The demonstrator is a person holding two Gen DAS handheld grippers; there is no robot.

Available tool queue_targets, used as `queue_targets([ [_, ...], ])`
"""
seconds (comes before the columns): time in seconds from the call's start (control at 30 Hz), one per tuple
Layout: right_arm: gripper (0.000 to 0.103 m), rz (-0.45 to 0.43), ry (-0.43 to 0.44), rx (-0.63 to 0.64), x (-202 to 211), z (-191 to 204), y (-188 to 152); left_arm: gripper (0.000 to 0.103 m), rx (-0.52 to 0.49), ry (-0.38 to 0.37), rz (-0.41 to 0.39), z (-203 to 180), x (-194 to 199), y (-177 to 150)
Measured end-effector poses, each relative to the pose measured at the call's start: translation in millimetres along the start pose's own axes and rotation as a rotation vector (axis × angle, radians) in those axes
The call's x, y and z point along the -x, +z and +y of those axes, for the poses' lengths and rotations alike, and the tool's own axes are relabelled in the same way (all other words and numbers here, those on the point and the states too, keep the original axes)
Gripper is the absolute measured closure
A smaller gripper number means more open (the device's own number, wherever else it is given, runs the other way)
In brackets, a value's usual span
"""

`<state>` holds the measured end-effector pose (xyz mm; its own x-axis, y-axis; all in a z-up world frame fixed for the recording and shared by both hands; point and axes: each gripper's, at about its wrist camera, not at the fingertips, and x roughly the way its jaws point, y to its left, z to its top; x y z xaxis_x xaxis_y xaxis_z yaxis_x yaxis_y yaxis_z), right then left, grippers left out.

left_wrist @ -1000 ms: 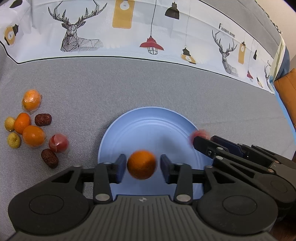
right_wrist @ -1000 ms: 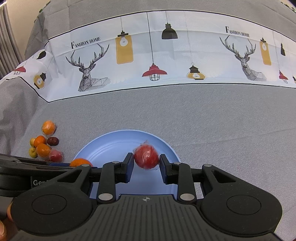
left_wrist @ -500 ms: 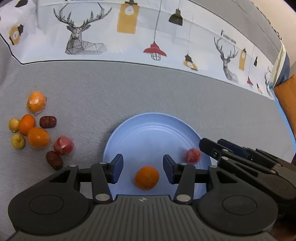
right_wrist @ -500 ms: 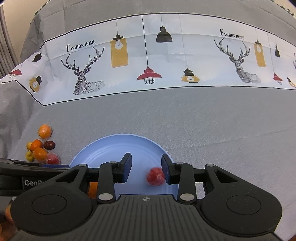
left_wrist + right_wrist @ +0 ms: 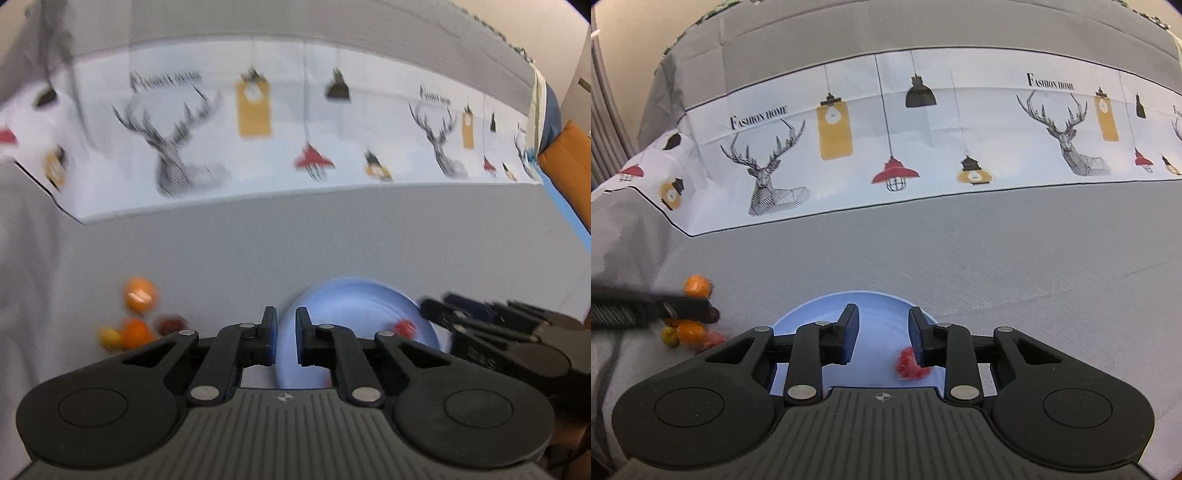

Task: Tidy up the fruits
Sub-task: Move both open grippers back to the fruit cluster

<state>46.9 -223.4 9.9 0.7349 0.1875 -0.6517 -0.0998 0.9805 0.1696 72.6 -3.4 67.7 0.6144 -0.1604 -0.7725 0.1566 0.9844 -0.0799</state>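
The left hand-held gripper (image 5: 286, 334) is hanging over the grey cloth surface (image 5: 332, 229) with nothing in it. Its two black fingers (image 5: 269, 332) are sitting close together, with just a thin gap between them, so they are almost closed. This view is blurry.

To the left of the left hand-held gripper, a little pile of small fruits is lying on the cloth. There is a round orange fruit in shiny wrap (image 5: 140, 295), a second orange fruit (image 5: 136, 330), a small yellow fruit (image 5: 108, 335) touching it, and a dark brown wrinkly fruit (image 5: 170, 323) just beside them.

Straight ahead and a bit to the right of this hand-held gripper, the round light blue plate (image 5: 354, 306) is resting on the cloth. A small red fruit (image 5: 405, 327) is lying on the plate near its right edge.

The right hand-held gripper (image 5: 880, 338) is hovering over the same blue plate with its fingers spread wide apart and empty. The small red fruit is sitting on the plate right by its right finger (image 5: 919, 341). I cannot tell if they are touching.

A white strip with deer and lamp drawings (image 5: 886, 147) is running across the cloth far ahead of both.
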Motion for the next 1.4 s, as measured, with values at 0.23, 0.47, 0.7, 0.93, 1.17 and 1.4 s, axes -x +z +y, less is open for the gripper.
queue_targets([
  [0.23, 0.073, -0.031, 0.117, 0.044, 7.3, 17.1, 0.3, 0.092, 0.400, 0.042, 0.148, 114.3, -32.8, -38.8],
  [0.47, 0.073, -0.016, 0.210, 0.132, 1.0, 48.5, -2.2, 0.088, 0.617, 0.072, 0.188, 150.7, -39.0, -46.4],
  [0.7, 0.072, 0.042, 0.318, 0.221, -21.3, 98.6, -7.8, 0.085, 0.670, 0.133, 0.185, 156.6, -47.4, -49.1],
  [0.93, 0.071, 0.135, 0.353, 0.277, -58.3, 136.3, -10.2, 0.070, 0.629, 0.197, 0.207, 157.2, -58.7, -47.7],
  [1.17, 0.060, 0.214, 0.322, 0.280, -94.6, 150.3, -8.7, 0.070, 0.592, 0.217, 0.233, 152.4, -71.4, -45.1],
  [1.4, 0.060, 0.272, 0.307, 0.295, -113.4, 156.4, -7.2, 0.070, 0.570, 0.241, 0.263, 148.8, -84.8, -42.5],
])
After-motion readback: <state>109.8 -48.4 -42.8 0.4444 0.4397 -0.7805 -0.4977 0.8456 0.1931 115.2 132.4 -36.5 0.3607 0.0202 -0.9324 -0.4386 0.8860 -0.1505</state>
